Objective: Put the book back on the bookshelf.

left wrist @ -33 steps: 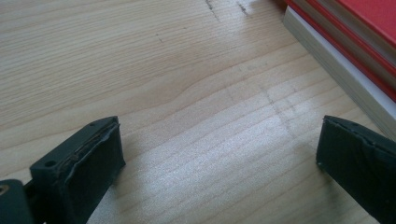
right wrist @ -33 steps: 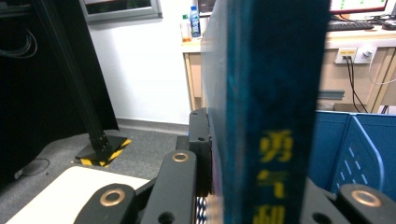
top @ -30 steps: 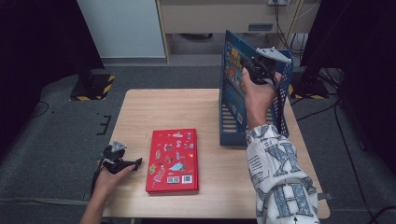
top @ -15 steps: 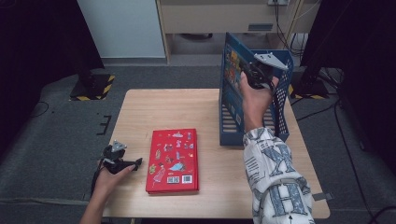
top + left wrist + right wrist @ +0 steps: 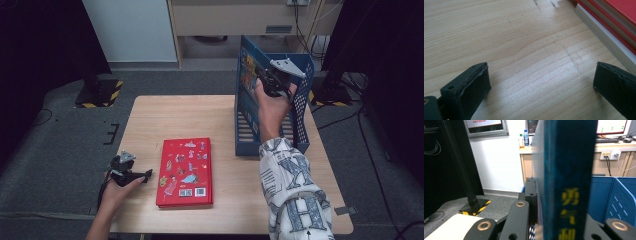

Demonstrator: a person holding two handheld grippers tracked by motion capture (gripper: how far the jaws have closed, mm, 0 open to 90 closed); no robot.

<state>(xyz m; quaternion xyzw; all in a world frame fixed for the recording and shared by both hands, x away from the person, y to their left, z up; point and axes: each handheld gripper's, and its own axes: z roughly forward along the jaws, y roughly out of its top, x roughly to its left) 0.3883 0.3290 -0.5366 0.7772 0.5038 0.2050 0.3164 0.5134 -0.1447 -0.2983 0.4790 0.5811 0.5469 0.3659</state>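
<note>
R gripper (image 5: 272, 82) is up at the blue file rack (image 5: 300, 115) on the far R side of the surface (image 5: 200, 112), w/ its jaws pinching a blue book (image 5: 248, 75) that stands upright on edge. In the high view the book sits against the rack's L wall, cover w/ colourful pics facing L; whether its bottom edge rests on the rack floor can't be told. In the right gripper view the book's dark blue spine (image 5: 566, 177) w/ yellow characters runs straight up between the two black jaws, one jaw pressed on each side. The R hand (image 5: 272, 107) wraps the gripper body from below, patterned sleeve (image 5: 295, 195) trailing back toward the near edge.

L gripper (image 5: 142, 175) lies low at the near L corner of the surface, held by the L hand (image 5: 117, 187). Its jaws are spread wide w/ nothing between them, just bare wood grain in the left gripper view. It points toward a red book (image 5: 185, 170) that lies flat, cover up, near the middle of the surface; gripper is just beside the book's L edge, not touching. In the left gripper view the red cover and white page block (image 5: 609, 32) show at upper R, close to one jaw.

Red book and blue rack are well apart, w/ bare wood between.
</note>
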